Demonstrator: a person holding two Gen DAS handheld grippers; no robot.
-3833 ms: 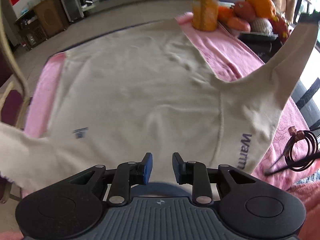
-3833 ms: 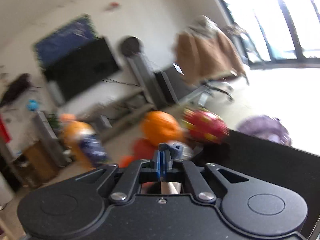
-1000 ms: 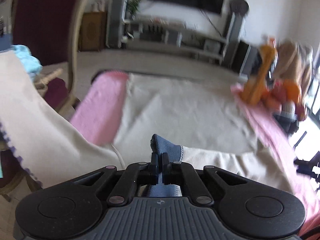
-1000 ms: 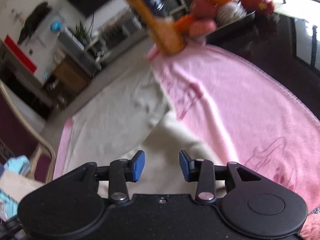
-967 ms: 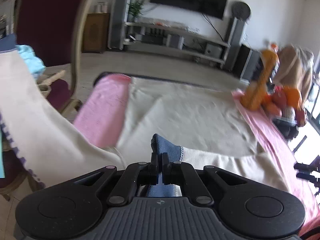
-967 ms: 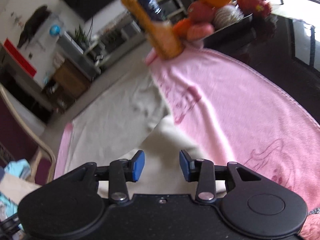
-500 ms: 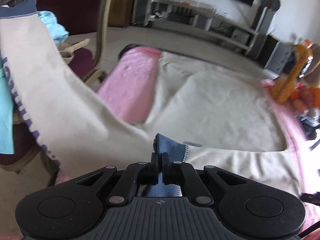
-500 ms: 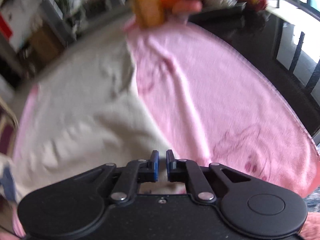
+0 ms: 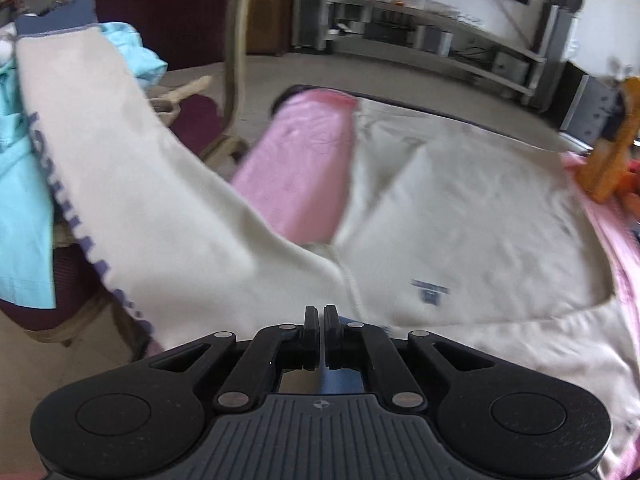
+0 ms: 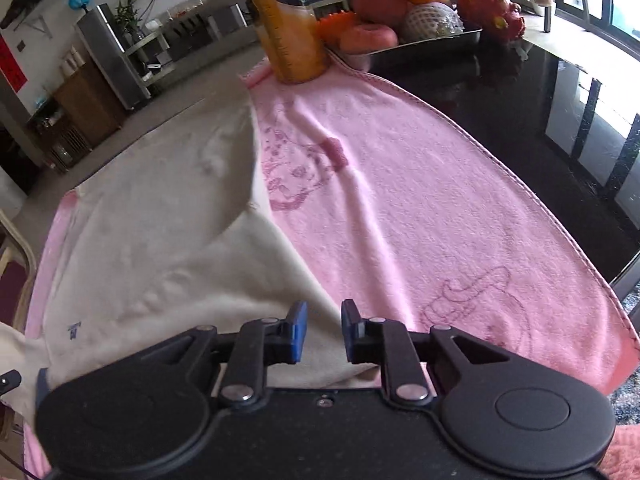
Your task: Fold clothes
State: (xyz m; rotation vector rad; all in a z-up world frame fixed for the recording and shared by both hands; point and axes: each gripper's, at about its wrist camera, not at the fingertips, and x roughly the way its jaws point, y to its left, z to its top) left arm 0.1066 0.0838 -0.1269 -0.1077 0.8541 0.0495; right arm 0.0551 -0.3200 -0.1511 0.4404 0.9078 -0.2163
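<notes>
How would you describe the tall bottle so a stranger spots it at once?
Find the pink towel covering the table. At its far corner, beside the tray of fruit, stands the bottle: tall, orange, with a dark label, the only upright thing there.

A glossy black table (image 10: 532, 92) fills the right side of the right wrist view. On it lies a pink towel (image 10: 400, 200) (faint drawings printed on it); beside the towel, upper centre, stands a metal fruit tray (image 10: 436, 42).
</notes>
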